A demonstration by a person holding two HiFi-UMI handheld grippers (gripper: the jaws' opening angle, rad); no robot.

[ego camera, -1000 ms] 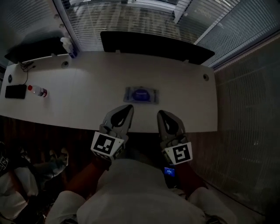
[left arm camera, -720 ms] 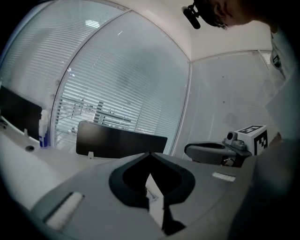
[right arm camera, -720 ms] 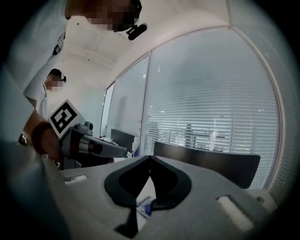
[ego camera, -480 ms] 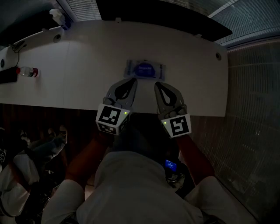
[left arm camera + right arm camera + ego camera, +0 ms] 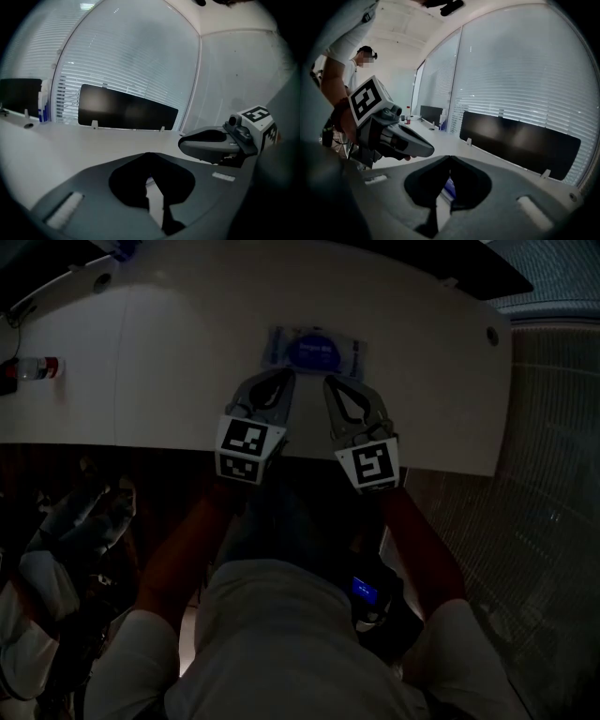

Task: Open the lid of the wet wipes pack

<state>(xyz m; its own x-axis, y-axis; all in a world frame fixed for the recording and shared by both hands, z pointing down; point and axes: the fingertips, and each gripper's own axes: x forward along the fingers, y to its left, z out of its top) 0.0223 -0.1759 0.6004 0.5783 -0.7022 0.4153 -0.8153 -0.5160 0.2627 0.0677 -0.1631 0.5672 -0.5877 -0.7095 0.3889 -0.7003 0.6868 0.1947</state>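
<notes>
The wet wipes pack [image 5: 314, 351] is a flat pale pack with a blue oval lid, lying on the white table [image 5: 169, 352]. Its lid lies flat. My left gripper [image 5: 284, 374] hovers just short of the pack's near left corner, jaws shut and empty. My right gripper [image 5: 330, 381] sits beside it at the pack's near edge, also shut with nothing held. In the right gripper view a blue sliver of the pack [image 5: 449, 187] shows under the closed jaw tips [image 5: 450, 158]. In the left gripper view the jaw tips [image 5: 149, 153] meet over bare table.
A small bottle with a red cap [image 5: 33, 367] lies at the table's far left. A dark panel [image 5: 126, 112] runs along the table's back edge before the blinds. A cable hole [image 5: 492, 335] is at the right. A person [image 5: 351, 65] stands to the left.
Both grippers have come down and forward together, from the table's near edge to the pack's near side. Their jaws stayed shut. The pack has not moved.
</notes>
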